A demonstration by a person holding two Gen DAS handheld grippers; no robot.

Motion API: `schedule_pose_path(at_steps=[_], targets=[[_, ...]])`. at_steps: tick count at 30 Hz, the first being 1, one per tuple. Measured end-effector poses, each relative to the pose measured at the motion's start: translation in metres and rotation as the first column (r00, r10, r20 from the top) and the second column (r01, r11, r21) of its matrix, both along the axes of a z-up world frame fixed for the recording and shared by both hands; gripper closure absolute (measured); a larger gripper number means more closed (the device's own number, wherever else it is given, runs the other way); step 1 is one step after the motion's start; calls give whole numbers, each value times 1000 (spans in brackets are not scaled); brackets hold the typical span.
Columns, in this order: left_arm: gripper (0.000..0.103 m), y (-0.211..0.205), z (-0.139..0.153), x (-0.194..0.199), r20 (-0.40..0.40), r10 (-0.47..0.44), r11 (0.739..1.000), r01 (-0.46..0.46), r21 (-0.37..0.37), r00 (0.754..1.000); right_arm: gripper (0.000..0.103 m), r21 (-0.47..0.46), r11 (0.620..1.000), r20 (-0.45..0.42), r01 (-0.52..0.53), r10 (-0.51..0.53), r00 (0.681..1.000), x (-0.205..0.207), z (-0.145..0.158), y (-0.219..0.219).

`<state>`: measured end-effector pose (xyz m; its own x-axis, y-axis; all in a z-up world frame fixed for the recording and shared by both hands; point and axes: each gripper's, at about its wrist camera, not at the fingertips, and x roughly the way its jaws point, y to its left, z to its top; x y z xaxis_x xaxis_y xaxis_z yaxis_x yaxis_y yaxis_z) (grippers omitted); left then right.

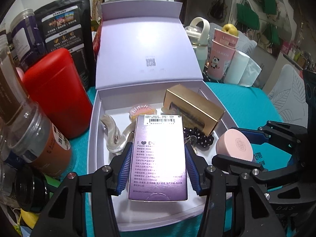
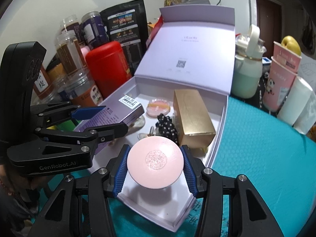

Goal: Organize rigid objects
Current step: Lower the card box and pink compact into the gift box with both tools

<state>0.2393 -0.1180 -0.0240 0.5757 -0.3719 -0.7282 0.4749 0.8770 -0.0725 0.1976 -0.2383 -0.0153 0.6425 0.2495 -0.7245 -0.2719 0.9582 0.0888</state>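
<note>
An open lavender gift box (image 1: pixel 94 122) (image 2: pixel 219 122) lies on the teal mat with its lid up. Inside are a gold carton (image 1: pixel 194 108) (image 2: pixel 193 116), a pink-orange puff (image 1: pixel 142 109) (image 2: pixel 158 106), a polka-dot scrunchie (image 1: pixel 199 138) (image 2: pixel 167 126) and a clear hair clip (image 1: pixel 112 134). My left gripper (image 1: pixel 158 167) (image 2: pixel 98 118) is shut on a purple carton (image 1: pixel 159 158) (image 2: pixel 118 114) held over the box. My right gripper (image 2: pixel 155 169) (image 1: pixel 246 148) is shut on a round pink compact (image 2: pixel 155 160) (image 1: pixel 235 146) above the box's near end.
A red canister (image 1: pixel 57 90) (image 2: pixel 106 65), several clear jars (image 1: pixel 37 138) (image 2: pixel 69 47) and a black pouch (image 1: pixel 65 29) crowd the left. A mint bottle (image 2: pixel 246 73), pink paper cups (image 1: pixel 221 55) (image 2: pixel 280 79) with a pear (image 1: pixel 230 28) and white rolls (image 1: pixel 243 69) stand right.
</note>
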Motion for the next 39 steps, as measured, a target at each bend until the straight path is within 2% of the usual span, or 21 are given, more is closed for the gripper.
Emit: schedule_pose_path(at_steps=[6,11,20,32,39], targets=[[53,-2,-13,1,-30,-5,1000,6,26,1000,53,-4,1000,-21,8,-8,1000,1,-13,0],[53,-2,-20,2,-69,-14,1000,15,15,998,53,3,1000,-25,16,-16,1000,1,-18,-1],[53,-1,-31,11,-90,7,1000,-5,31,996,53,-48,999,-44,-18,16,999,8,-26,12],[53,1,-30,34,-76,57,996,-52,75,995,53,-96,995,-65,-13,6,998,31,-27,13],[53,2,-30,38,-72,54,995,-48,82,996,53,-107,994,-65,-22,15,998,36,-28,15]])
